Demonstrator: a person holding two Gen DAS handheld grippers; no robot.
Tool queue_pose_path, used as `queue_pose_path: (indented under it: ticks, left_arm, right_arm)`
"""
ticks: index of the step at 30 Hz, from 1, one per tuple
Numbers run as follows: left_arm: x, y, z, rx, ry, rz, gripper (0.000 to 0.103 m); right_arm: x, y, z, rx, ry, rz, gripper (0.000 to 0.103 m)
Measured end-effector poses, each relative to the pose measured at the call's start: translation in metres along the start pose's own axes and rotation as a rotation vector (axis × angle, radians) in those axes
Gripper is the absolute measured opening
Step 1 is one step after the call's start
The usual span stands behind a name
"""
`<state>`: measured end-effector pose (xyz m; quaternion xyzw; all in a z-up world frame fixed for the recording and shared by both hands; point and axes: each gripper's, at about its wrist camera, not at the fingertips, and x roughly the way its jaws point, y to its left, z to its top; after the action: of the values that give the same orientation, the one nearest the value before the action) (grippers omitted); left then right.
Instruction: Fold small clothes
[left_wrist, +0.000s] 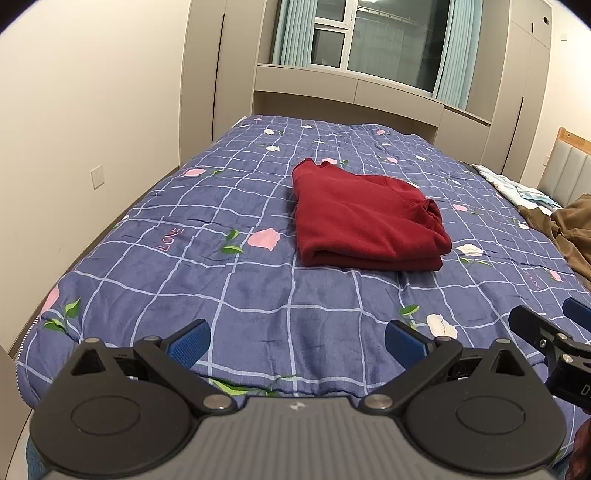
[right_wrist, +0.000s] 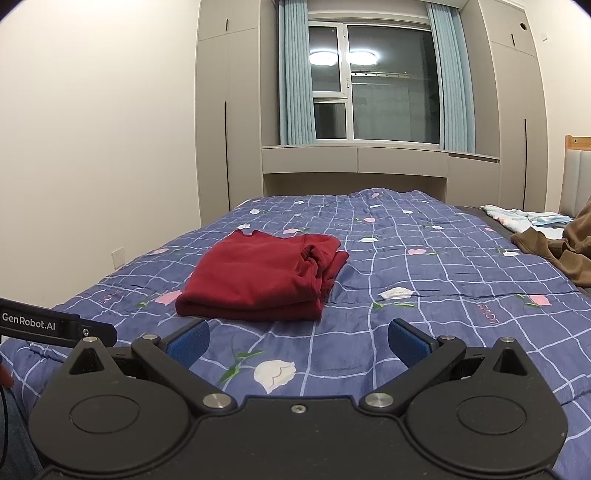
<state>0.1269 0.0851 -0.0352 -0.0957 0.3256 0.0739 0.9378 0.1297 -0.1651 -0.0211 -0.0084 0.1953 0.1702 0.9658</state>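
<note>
- We use the red garment (left_wrist: 365, 218) as our landmark: it lies folded into a compact, layered rectangle on the blue checked quilt (left_wrist: 184, 266), near the middle of the bed, with nothing touching it.
- Our left gripper (left_wrist: 297, 341) hangs over the near edge of the quilt, well short of the red garment, its blue pads spread wide and nothing between them.
- Our right gripper (right_wrist: 298, 341) sits likewise on the near side of the red garment, jaws wide apart and empty. In the left wrist view it shows at the right edge, beside the left gripper.
- We judge both are held back and open because the fold on this piece looks finished. The stack lies flat, with its edges roughly matched and one bunched bit of fabric on its right side.
- Beyond the red garment to the right, well apart from it, lies a brown garment (right_wrist: 554, 254) in a loose heap, and past that some pale blue-and-white cloth (right_wrist: 524, 216) near the headboard.
- We judge the brown garment a likely next piece. Reaching it would mean moving right across the quilt without dragging the folded stack.
- The soft quilt gives under pressure, so any pinch at an edge may catch bedding too.
</note>
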Motion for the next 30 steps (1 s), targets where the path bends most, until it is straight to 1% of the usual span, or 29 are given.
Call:
queue_pose_path:
  ticks: [12,30]
  left_arm:
    - [0.0003,-0.0036,-0.0051,0.016,0.010,-0.001,0.102]
    - [-0.0022,-0.0030,-0.0071,0.009,0.009,0.006,0.102]
  right_arm:
    - [0.0012,0.0000,-0.0019,0.007,0.000,-0.004,0.102]
    - [0.0007,0.0010,-0.0043,0.005,0.004,-0.004,0.102]
